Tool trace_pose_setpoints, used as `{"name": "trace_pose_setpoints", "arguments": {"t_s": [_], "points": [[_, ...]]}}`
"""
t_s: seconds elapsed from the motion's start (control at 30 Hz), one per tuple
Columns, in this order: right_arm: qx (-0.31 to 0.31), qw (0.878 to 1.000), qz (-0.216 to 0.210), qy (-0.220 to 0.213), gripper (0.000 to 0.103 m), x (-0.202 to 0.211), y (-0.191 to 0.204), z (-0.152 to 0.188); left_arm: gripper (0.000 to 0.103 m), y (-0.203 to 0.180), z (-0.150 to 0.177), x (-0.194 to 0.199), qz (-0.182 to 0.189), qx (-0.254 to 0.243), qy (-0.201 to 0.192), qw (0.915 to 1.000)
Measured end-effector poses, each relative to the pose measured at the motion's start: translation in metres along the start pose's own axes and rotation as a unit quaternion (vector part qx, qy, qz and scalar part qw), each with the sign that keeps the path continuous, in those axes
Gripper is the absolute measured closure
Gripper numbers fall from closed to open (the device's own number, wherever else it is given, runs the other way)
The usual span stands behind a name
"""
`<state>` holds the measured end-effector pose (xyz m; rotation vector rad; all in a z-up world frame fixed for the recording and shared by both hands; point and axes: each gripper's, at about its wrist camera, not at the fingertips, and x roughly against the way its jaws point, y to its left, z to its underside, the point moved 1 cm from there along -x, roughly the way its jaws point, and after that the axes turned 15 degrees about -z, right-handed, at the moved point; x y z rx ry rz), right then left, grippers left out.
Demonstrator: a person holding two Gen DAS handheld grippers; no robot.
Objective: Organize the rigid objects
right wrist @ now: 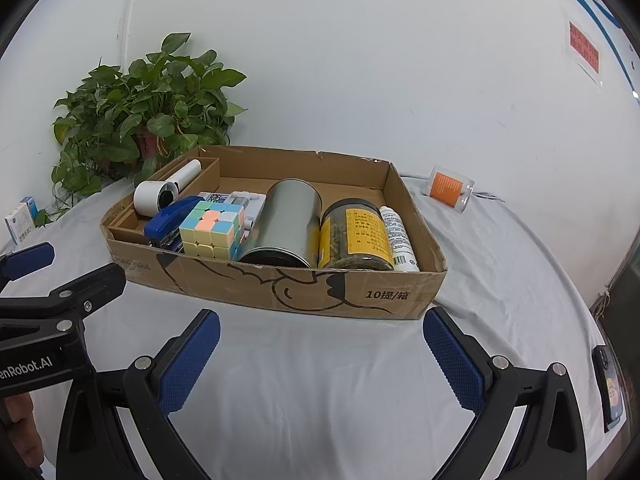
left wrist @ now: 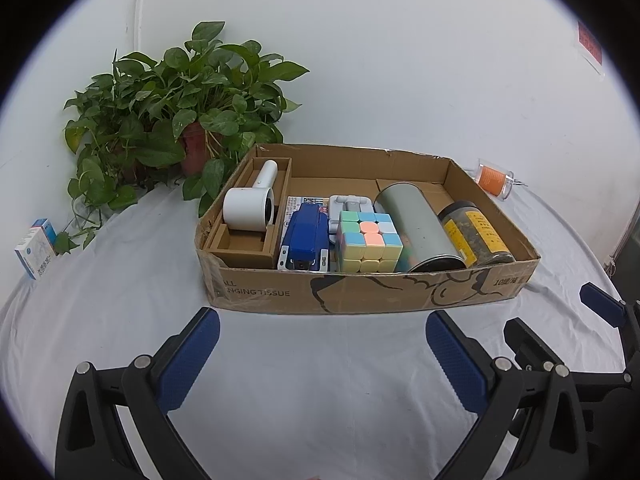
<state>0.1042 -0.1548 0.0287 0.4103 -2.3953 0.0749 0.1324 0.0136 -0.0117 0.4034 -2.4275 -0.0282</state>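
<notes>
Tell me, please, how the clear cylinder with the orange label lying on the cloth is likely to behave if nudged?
The clear cylinder lies on its side, so it would probably roll. It looks like thin plastic, likely light, and its smooth wall may slip between the jaws. The white cloth might slow it a little.

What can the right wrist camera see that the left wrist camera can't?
Only the right wrist view shows the white bottle tucked against the box's right wall, beside the yellow-label jar, and a phone at the table's right edge.

Only the left wrist view shows the empty slot in front of the white hair dryer.

Both show the cardboard box, puzzle cube, blue stapler, metal can, plant, and both grippers, left and right, open.
</notes>
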Motion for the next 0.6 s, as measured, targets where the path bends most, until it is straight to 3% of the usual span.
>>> {"name": "trace_pose_setpoints", "arguments": {"t_s": [0.33, 0.6], "points": [[-0.002, 1.0, 0.003, 0.004, 0.001, -0.0024, 0.0063, 0.0024, 0.0, 0.0025, 0.0024, -0.0026, -0.001, -0.001, 0.004, 1.0], [-0.008, 1.0, 0.002, 0.009, 0.001, -0.0043, 0.0093, 0.0043, 0.0, 0.002, 0.0012, -0.0015, -0.008, -0.006, -0.021, 0.9997]]}}
